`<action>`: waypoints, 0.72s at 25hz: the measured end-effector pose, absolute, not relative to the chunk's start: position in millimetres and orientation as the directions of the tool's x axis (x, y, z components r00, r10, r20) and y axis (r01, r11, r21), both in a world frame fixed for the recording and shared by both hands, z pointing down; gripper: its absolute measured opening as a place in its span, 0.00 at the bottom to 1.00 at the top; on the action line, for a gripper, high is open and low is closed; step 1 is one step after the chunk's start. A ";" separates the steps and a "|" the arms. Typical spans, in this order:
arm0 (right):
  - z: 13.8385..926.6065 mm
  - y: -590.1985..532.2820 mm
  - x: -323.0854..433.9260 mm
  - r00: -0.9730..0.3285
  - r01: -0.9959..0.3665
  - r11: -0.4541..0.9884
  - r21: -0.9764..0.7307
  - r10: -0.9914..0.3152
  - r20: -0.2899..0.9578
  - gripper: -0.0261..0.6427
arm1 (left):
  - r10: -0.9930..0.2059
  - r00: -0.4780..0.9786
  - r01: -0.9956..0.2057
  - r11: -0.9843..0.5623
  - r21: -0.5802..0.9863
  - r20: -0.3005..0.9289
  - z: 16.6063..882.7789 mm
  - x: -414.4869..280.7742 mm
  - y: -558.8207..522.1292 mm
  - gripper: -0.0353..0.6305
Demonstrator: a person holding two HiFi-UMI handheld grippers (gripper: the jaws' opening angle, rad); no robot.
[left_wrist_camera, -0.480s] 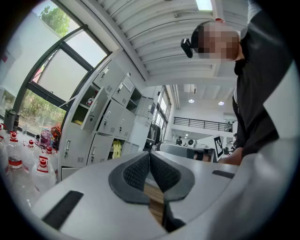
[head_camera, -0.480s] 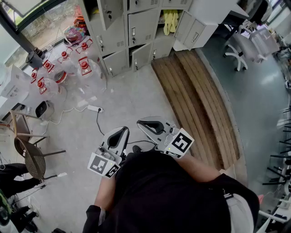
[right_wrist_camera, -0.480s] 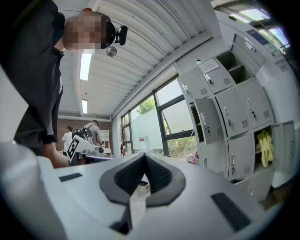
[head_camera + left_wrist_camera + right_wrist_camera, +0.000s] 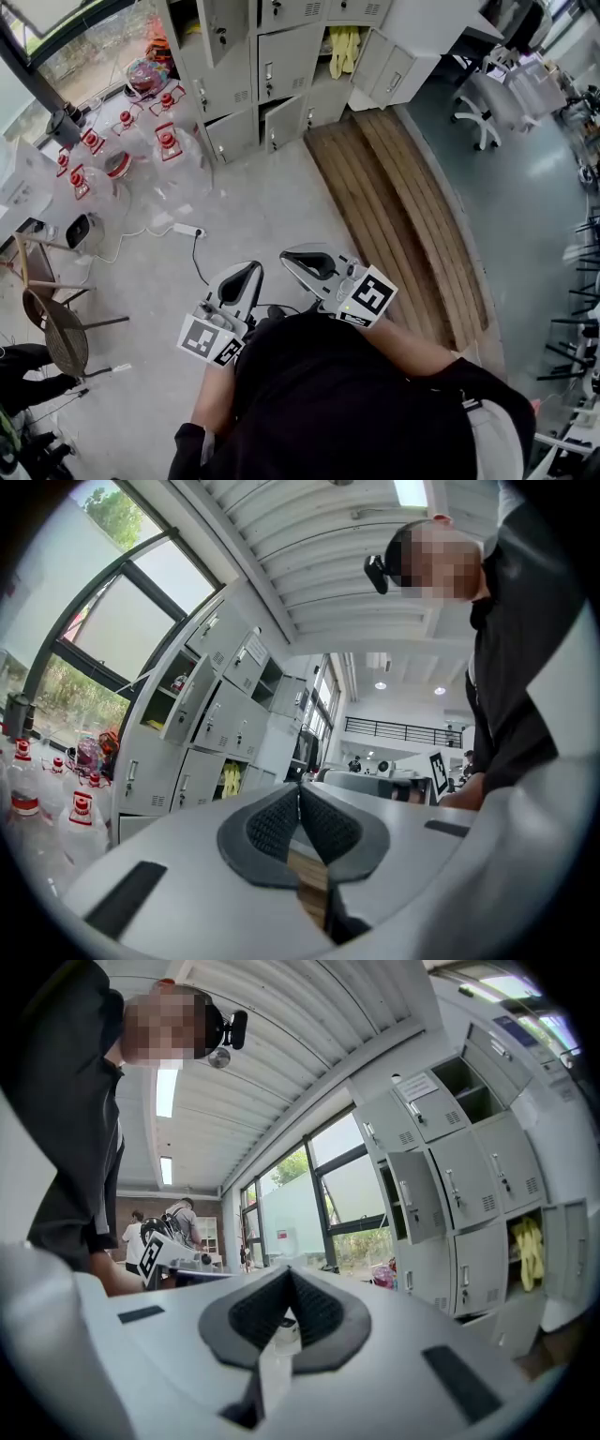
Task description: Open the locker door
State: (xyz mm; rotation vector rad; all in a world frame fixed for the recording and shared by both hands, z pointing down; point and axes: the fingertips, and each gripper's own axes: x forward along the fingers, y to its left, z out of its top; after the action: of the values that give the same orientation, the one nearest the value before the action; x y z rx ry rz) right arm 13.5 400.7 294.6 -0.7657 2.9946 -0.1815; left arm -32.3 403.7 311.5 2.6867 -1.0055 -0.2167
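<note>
I hold my left hand-held gripper (image 4: pixel 246 272) and my right hand-held gripper (image 4: pixel 307 259) out in front of my tummy, side by side and level. Both are closed up tight. The dark pads (image 4: pixel 272 822) press together at the tips, and nothing is between them.

The grey lockers (image 4: pixel 281 56) stand well away from me, across the floor (image 4: pixel 272 197). My hand-held grippers touch none of them. Some locker doors (image 4: pixel 289 58) are shut. One open door (image 4: pixel 225 26) hangs out near the top. Another box is open with something yellow (image 4: pixel 342 45) inside it.

Big clear water bottles (image 4: pixel 167 141) with red tops sit on the floor just left of the lockers. Long wooden boards (image 4: pixel 403 206) lie on the floor to my right. A white plug strip (image 4: pixel 187 229) lies on the floor between me and the bottles.
</note>
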 end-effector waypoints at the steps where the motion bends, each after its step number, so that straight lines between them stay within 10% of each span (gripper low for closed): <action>1: 293.7 399.8 12.1 -0.877 -0.476 0.871 -0.125 -0.481 -0.015 0.06 | -0.663 0.747 -0.622 -0.724 0.298 -0.049 311.1 -34.2 404.3 0.08; 18: 320.6 326.5 1.8 -0.872 -0.484 0.855 -0.186 -0.488 0.028 0.06 | -0.777 0.630 -0.730 -0.596 0.335 -0.010 335.1 -87.5 346.2 0.08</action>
State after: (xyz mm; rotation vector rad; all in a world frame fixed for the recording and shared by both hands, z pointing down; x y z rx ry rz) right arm 1.8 326.5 320.6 -0.7881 3.0057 -0.2926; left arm -87.5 346.2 335.1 2.5551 -1.2150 -0.2233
